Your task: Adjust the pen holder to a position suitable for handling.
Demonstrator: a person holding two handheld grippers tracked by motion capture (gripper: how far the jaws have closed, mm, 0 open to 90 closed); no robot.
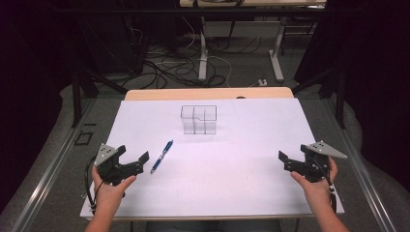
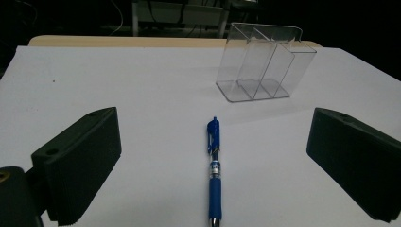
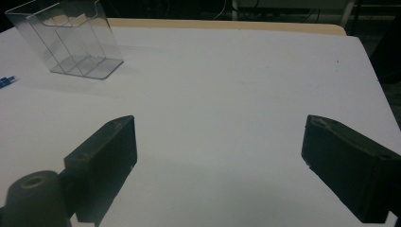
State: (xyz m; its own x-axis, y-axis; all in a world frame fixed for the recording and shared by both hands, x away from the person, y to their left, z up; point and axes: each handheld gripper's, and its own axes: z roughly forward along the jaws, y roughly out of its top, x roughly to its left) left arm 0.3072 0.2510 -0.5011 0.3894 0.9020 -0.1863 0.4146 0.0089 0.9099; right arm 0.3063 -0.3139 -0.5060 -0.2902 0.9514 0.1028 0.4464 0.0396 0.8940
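A blue pen [image 1: 161, 156] lies on the white sheet [image 1: 227, 169], left of the middle, its length running toward a clear plastic organizer [image 1: 198, 120] with several compartments that stands upright farther back. My left gripper [image 1: 133, 153] is open just left of the pen, held in a hand. In the left gripper view the pen [image 2: 213, 175] lies between the wide-apart jaws of my left gripper [image 2: 213, 137], untouched, with the organizer [image 2: 265, 64] beyond. My right gripper [image 1: 293, 153] is open at the sheet's right side, holding nothing. The right gripper view shows my right gripper [image 3: 217, 132] over bare sheet, the organizer [image 3: 71, 38] far left.
The white sheet covers a wooden table whose far edge [image 1: 208, 93] shows behind the organizer. One end of the pen [image 3: 5, 82] peeks in at the left edge of the right gripper view. Desk legs and cables lie on the floor beyond the table.
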